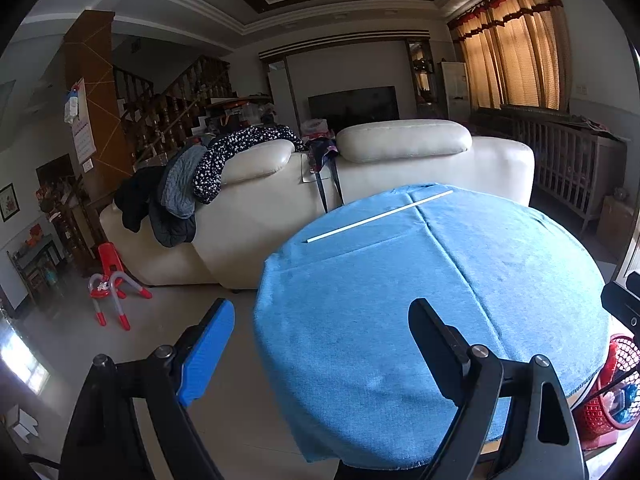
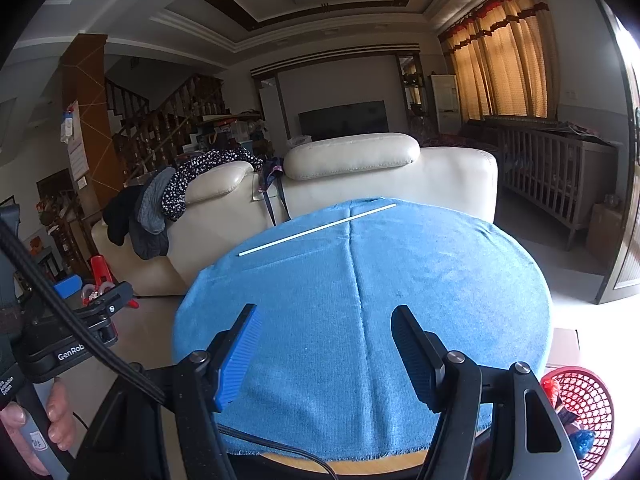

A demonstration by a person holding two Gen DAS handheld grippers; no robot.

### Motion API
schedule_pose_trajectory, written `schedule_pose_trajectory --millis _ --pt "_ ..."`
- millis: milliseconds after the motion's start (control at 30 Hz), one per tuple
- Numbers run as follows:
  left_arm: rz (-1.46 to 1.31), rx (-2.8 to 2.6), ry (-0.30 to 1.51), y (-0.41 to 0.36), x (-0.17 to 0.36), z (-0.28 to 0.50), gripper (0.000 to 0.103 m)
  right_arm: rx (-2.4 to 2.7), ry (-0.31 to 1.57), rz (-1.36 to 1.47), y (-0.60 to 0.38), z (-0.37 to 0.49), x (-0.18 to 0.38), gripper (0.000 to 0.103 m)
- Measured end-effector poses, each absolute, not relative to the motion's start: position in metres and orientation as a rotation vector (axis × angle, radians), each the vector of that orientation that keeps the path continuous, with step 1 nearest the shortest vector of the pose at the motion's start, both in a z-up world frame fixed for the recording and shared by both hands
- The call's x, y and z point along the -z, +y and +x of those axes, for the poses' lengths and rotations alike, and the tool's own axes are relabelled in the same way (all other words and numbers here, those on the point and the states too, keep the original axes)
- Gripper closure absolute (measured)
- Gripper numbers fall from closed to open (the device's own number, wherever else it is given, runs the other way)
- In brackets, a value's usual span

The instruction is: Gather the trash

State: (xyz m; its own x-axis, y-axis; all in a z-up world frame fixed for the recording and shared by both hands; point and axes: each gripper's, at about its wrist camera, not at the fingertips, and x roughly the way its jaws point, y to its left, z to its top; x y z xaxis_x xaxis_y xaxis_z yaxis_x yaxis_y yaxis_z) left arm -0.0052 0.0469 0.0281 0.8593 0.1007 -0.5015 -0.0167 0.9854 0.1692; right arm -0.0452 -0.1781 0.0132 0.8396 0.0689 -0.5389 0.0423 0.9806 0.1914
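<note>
A round table under a blue cloth (image 1: 400, 300) (image 2: 360, 280) fills both views. Near its far edge lies a thin white stick (image 1: 380, 216) (image 2: 316, 230), slanting up to the right. A red mesh basket (image 2: 588, 404) (image 1: 608, 404) with bits of wrapper inside stands by the table's near right edge. My left gripper (image 1: 320, 320) is open at the table's near left edge, its left finger out over the floor, nothing between the fingers. My right gripper (image 2: 324, 324) is open above the cloth's near part, also with nothing in it. The stick lies well ahead of both.
A cream sofa (image 1: 360, 184) draped with clothes stands just beyond the table. A red child's chair and a toy (image 1: 108, 280) sit on the floor at left. A wooden crib (image 2: 560, 168) is at right. A hand (image 2: 32, 432) holds the left tool's handle at the right wrist view's lower left.
</note>
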Motion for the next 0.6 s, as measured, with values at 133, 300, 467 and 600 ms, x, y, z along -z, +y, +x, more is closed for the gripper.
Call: schedule_pose_trajectory --millis 133,300,467,600 --pt "0.159 -0.062 0.534 0.0487 -0.0284 -0.0054 0.014 -0.016 0.573 0.195 -0.1756 -0.0453 -0.0143 0.032" --pt "0.160 -0.064 0.533 0.0482 -0.0285 -0.0060 0.014 -0.017 0.572 0.195 -0.1753 -0.0450 -0.0144 0.032" --pt "0.157 -0.067 0.532 0.0498 -0.0282 -0.0067 0.014 -0.017 0.573 0.194 -0.1753 -0.0451 -0.0143 0.032" --pt "0.158 -0.067 0.531 0.0508 -0.0272 -0.0057 0.014 -0.017 0.573 0.194 -0.1752 -0.0450 -0.0141 0.032"
